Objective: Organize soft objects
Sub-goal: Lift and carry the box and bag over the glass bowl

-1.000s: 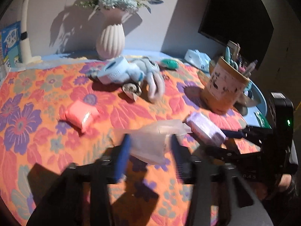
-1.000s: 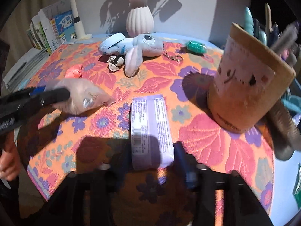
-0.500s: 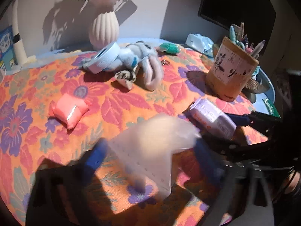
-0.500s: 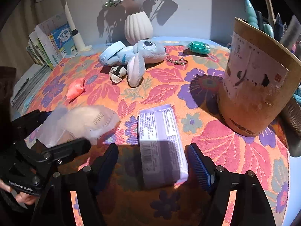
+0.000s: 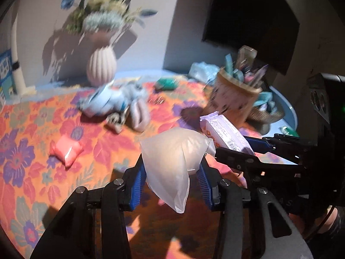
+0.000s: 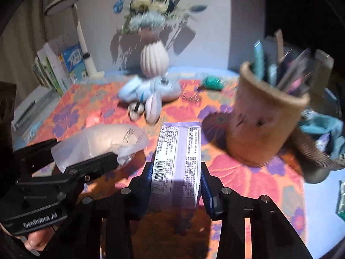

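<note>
Hard, bright light fell on the desk's orange floral cloth (image 5: 32, 146) from the near side, throwing sharp dark shadows behind the ribbed white ceramic vase (image 6: 154, 61) onto the wall. The translucent white plastic pouch (image 5: 172, 155) glowed with glare. Motion blur smeared the vase, the flowers and the tan cylindrical pen holder (image 6: 258, 125); the near foreground stayed sharper. Fisheye bending curved both views, with black vignetted corners.

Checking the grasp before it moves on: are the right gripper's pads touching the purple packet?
Touching. The right wrist view shows both blue pads pressed against the sides of the purple packet, no gap either side.
</note>
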A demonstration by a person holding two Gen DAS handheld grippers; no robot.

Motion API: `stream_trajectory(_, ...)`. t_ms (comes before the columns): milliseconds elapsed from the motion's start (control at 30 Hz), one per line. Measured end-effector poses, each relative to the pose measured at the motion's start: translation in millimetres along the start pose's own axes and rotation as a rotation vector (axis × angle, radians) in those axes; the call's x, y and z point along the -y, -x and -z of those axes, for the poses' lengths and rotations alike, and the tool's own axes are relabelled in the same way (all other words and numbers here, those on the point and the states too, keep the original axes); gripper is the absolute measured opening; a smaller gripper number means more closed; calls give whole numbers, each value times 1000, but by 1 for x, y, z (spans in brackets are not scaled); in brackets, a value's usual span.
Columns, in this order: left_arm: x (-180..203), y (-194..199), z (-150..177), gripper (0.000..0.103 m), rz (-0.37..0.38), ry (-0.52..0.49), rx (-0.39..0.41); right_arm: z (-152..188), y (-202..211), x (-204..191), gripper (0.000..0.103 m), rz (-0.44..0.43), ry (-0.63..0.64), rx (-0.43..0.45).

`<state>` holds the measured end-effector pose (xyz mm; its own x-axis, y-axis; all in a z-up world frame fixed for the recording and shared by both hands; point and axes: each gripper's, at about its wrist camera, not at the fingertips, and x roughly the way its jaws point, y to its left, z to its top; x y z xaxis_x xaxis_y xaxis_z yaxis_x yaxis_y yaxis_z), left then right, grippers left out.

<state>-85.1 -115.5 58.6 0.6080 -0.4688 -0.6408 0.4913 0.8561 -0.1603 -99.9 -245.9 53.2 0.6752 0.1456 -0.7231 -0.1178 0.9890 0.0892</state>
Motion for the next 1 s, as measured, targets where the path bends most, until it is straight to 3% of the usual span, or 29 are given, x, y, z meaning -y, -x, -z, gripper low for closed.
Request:
stream_trajectory(300, 59, 34, -38, 42, 63, -75, 123, -10, 72, 27, 40, 73, -56, 124)
stream_trajectory(600, 126, 36, -89, 42, 132, -163, 199, -19, 129, 82, 40, 172, -146, 225)
stream_trajectory(767, 157, 28, -118, 42, 160, -185, 210, -29, 150, 124, 40, 240, -213, 264)
stream_trajectory(1000, 193, -6, -160, 42, 174, -180, 164, -44, 158, 191, 40, 296, -349, 281)
